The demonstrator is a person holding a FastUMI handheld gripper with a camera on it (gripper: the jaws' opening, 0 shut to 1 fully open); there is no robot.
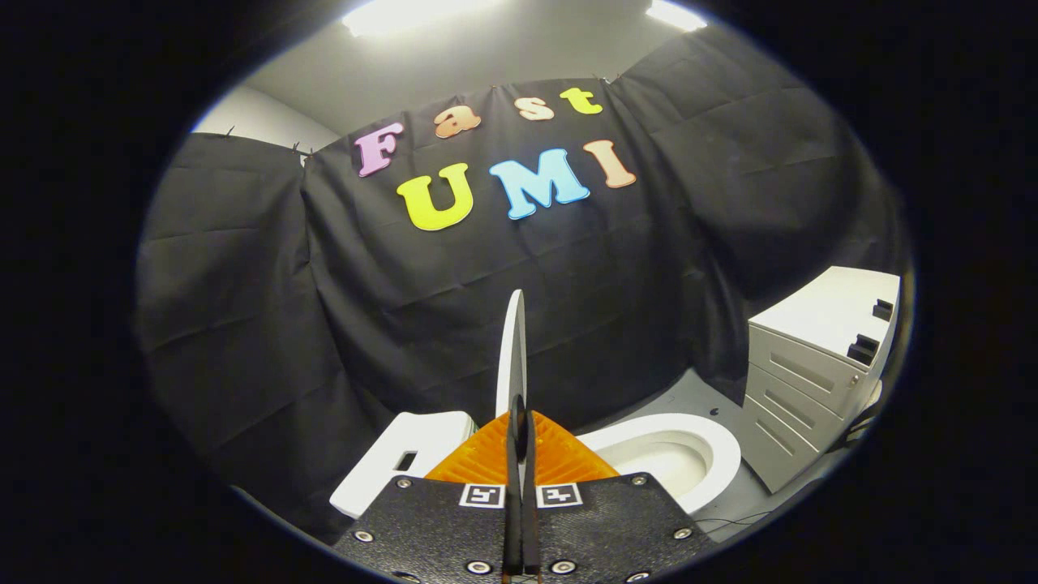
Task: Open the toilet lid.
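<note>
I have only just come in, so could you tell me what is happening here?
A person's hand-held gripper is shut on the toilet lid, which stands upright, seen edge-on between the fingers. The toilet bowl is uncovered beside them, the tank on the other side. A white drawer cabinet stands beyond the bowl by the black cloth wall.

This is a staged recording booth made up as a bathroom, not a real home. Black cloth [243,324] is pinned up as walls, with a plain grey wall [259,118] and bright ceiling lights [413,15] showing above its top edge. A white toilet [673,454] stands on the grey floor [697,393] just ahead of the closed jaws, its lid [511,357] upright. A white drawer cabinet [819,365], office-style, sits beyond the bowl.
</note>
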